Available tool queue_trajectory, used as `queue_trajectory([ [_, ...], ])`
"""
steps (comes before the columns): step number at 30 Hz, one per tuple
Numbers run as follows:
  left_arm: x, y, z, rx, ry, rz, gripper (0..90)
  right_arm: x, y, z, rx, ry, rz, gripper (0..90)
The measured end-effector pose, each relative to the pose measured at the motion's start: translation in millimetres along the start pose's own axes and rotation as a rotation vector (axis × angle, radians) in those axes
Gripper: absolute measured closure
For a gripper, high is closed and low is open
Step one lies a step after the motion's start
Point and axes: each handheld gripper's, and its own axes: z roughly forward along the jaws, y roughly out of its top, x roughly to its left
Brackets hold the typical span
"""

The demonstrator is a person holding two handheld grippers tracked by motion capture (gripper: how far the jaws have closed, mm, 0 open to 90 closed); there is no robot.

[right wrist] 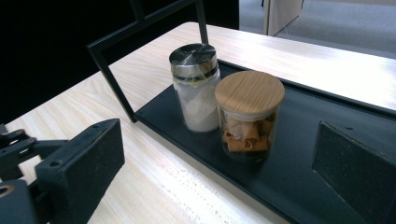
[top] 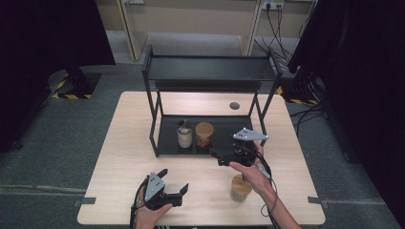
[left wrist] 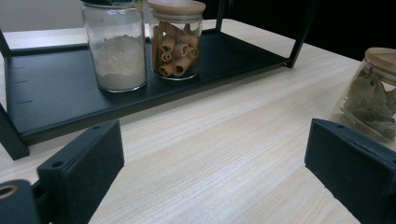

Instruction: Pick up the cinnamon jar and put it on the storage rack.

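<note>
A black two-tier rack (top: 155,102) stands on the wooden table. On its lower shelf (right wrist: 303,154) a metal-lidded jar of white powder (top: 184,134) (right wrist: 196,88) (left wrist: 116,46) stands beside a wooden-lidded jar of cinnamon sticks (top: 204,133) (right wrist: 249,114) (left wrist: 176,39). A third wooden-lidded jar of bay leaves (top: 240,187) (left wrist: 371,93) stands on the table by the right forearm. My right gripper (top: 216,156) (right wrist: 219,168) is open at the shelf's front edge, facing the two jars. My left gripper (top: 175,180) (left wrist: 215,163) is open and holds nothing, low over the table's front left.
The rack's upper shelf (top: 210,69) overhangs the lower one, with posts (top: 261,119) at the corners. A round cable hole (top: 234,105) sits in the table behind the rack. Dark curtains and cables surround the table.
</note>
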Motion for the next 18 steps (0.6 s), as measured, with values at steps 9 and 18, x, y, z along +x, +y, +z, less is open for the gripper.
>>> queue_trajectory([
  [9, 0.2, 0.0, 0.4, 0.001, -0.001, -0.004, 3.7, 1.7, -22.2, -23.5, -0.043, 0.011, 0.009, 2.8],
  [18, -0.6, -0.2, 0.2, 0.001, 0.001, -0.003, 3.7, 10.1, -41.6, -42.8, -0.078, 0.002, -0.015, 2.7],
])
